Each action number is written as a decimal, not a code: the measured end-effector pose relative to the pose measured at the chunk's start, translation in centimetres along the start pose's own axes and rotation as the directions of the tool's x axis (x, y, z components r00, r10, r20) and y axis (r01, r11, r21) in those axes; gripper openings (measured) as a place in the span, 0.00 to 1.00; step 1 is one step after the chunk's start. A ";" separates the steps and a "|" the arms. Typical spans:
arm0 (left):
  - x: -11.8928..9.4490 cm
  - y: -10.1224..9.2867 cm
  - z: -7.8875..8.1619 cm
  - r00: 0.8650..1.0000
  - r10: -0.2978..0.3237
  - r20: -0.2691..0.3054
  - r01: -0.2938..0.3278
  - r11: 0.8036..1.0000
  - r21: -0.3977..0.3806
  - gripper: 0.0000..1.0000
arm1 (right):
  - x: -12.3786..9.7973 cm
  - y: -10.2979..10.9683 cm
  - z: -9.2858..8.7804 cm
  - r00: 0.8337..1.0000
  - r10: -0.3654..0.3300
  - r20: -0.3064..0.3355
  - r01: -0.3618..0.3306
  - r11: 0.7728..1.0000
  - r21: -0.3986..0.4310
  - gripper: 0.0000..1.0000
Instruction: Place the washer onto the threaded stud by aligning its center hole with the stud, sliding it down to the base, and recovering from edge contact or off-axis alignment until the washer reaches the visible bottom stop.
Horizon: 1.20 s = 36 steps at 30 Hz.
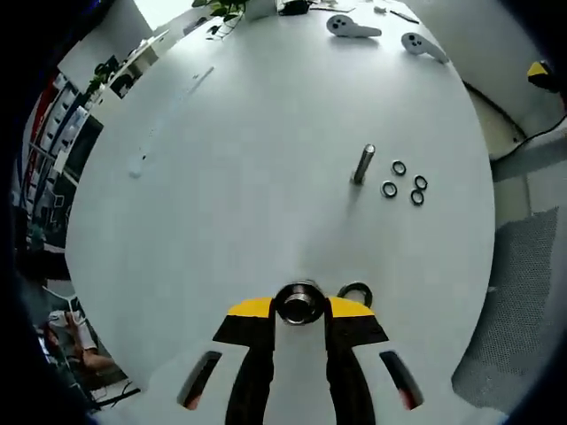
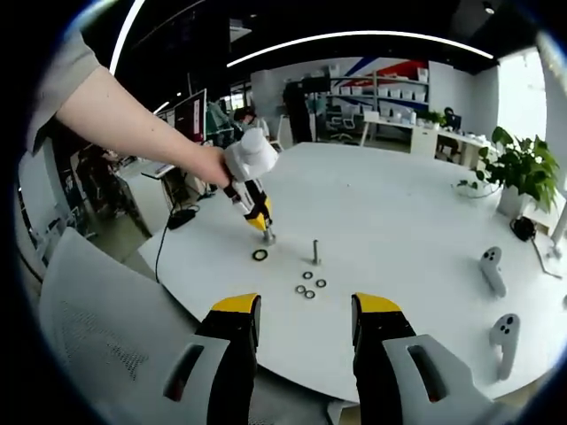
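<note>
Between the left tool's [image 1: 299, 305] yellow tips sits a gripped metal nut [image 1: 299, 302], a black washer [image 1: 355, 291] lying just beside it on the white desk [image 1: 221, 177]. Farther off, the stud [image 1: 363, 164] stands upright near four small washers [image 1: 404, 181]. The right tool [image 2: 301, 314] hangs open.

table [image 1: 266, 159] — white | washers [image 1: 405, 182] — black | stud [image 1: 363, 164] — grey | fingers [image 2: 237, 305] yellow-tipped, black

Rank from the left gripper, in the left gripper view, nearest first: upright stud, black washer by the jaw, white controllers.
1. Black washer, beside the left gripper's right jaw tip.
2. Upright stud, mid-table, right of centre.
3. White controllers, at the far table edge.
</note>
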<state>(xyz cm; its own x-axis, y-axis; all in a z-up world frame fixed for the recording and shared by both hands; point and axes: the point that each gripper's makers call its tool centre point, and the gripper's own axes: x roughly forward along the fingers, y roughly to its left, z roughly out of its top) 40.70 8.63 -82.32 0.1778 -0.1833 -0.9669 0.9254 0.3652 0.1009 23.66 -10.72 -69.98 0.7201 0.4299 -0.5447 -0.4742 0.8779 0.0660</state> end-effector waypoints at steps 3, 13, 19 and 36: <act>0.6 -0.1 -0.1 1.000 0.002 -0.014 -0.002 1.000 -0.012 0.19 | 0.0 0.0 0.0 1.000 0.000 0.001 0.000 1.000 0.000 0.43; 1.7 -0.1 -0.2 1.000 -0.005 -0.017 0.004 0.999 -0.042 0.19 | 0.0 0.0 -0.1 1.000 0.000 -0.003 0.000 1.000 0.001 0.43; 1.6 0.2 0.1 0.999 -0.037 -0.009 0.036 0.997 -0.072 0.19 | 0.0 0.0 -0.1 1.000 0.002 -0.007 -0.002 1.000 -0.003 0.43; 1.0 -0.1 0.2 0.999 -0.034 -0.021 0.033 0.999 -0.038 0.12 | 0.0 -0.1 -0.1 1.000 -0.004 -0.004 0.004 1.000 0.000 0.43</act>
<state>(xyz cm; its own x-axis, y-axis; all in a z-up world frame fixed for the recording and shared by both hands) 40.90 8.19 -83.29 0.1389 -0.1763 -0.9745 0.9175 0.3932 0.0596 23.64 -10.82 -70.04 0.7196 0.4257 -0.5486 -0.4717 0.8795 0.0638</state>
